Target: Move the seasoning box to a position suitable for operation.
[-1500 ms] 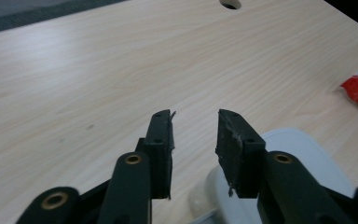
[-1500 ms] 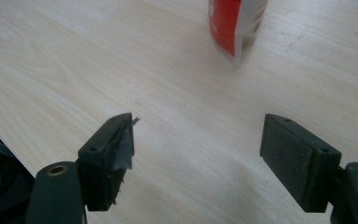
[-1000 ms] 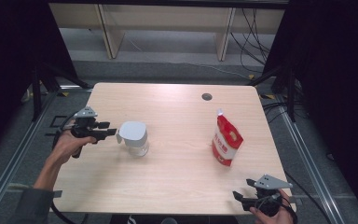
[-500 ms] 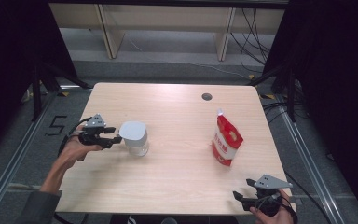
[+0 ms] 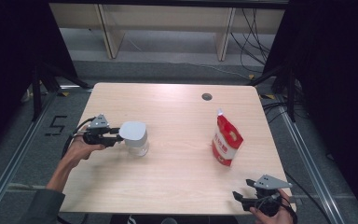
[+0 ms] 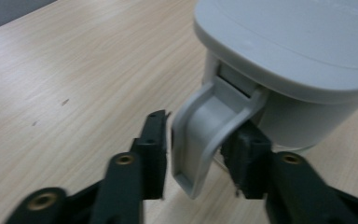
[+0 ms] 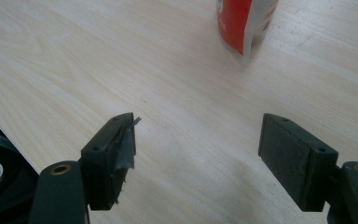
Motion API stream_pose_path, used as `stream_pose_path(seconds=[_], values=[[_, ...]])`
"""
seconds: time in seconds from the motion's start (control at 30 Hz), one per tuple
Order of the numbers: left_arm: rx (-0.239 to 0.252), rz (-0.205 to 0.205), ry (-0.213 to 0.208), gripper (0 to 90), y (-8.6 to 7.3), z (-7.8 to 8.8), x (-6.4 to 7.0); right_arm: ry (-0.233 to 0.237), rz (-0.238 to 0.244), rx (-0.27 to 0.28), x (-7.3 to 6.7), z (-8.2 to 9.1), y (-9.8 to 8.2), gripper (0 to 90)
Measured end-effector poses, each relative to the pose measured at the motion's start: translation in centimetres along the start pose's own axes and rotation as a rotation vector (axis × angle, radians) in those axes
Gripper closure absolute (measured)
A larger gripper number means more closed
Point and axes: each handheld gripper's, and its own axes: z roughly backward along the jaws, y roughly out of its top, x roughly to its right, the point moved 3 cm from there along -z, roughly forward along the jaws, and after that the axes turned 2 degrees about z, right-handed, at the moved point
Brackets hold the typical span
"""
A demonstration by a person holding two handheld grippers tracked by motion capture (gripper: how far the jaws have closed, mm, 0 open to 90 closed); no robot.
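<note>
A pale grey lidded jug point(image 5: 135, 137) stands on the left half of the wooden table point(image 5: 177, 177). Its curved handle point(image 6: 200, 135) points at my left gripper point(image 5: 116, 136), which lies level beside it. In the left gripper view the handle sits between the jaws of the left gripper point(image 6: 196, 154); they have just been closing, and a thin gap still shows at the left pad. A red and white pouch point(image 5: 226, 140) stands upright on the right half. My right gripper point(image 5: 240, 196) rests open at the near right corner, aimed at the pouch point(image 7: 244, 23), with nothing between its pads point(image 7: 196, 154).
A small dark round hole point(image 5: 207, 96) is set into the table near the far edge. Pale shelving and loose cables stand on the floor behind the table. Bare wood lies between the jug and the pouch.
My left gripper has moved down and toward the jug, and its jaws have narrowed around the handle. The jug, the pouch and the right gripper have stayed put.
</note>
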Motion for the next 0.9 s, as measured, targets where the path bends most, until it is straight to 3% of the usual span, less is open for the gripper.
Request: stream_pose_path(seconds=[0.13, 0.3, 0.37, 0.43, 0.47, 0.57, 0.7, 0.77, 0.83, 0.9], values=[[-0.012, -0.017, -0.003, 67.8, 0.0, 0.0, 0.8, 0.003, 0.0, 0.01, 0.0, -0.1, 0.0, 28.3], [-0.024, 0.001, 0.013, 68.3, 0.6, -0.4, 2.9, 0.011, -0.035, -0.002, -0.3, 0.0, 0.0, 28.5], [-0.026, 0.005, 0.018, 68.4, 0.7, -0.6, 3.6, 0.008, -0.02, 0.004, -0.2, 0.0, 0.0, 28.8], [-0.019, 0.008, 0.025, 68.5, 0.9, -0.8, 4.3, 0.008, -0.008, 0.01, -0.1, 0.0, 0.1, 28.9], [-0.009, 0.028, 0.025, 68.5, 0.9, -1.0, 5.1, 0.008, -0.008, 0.01, -0.1, 0.0, 0.1, 29.0], [0.004, 0.03, 0.04, 68.7, 1.0, -1.2, 6.0, 0.007, -0.004, 0.008, 0.0, 0.0, 0.1, 29.1], [0.007, 0.023, 0.025, 69.0, 1.0, -1.2, 6.9, 0.017, -0.008, 0.01, -0.1, 0.0, 0.1, 29.5], [0.069, 0.073, 0.023, 69.1, 1.2, -1.6, 7.9, 0.017, -0.009, 0.01, -0.1, 0.0, 0.1, 29.5], [0.032, 0.023, 0.027, 69.2, 1.1, -1.3, 8.2, 0.009, -0.007, 0.01, -0.1, 0.0, 0.1, 29.6], [0.05, 0.044, 0.016, 69.3, 1.1, -1.4, 8.9, 0.005, 0.002, 0.017, 0.0, 0.0, 0.1, 29.6]])
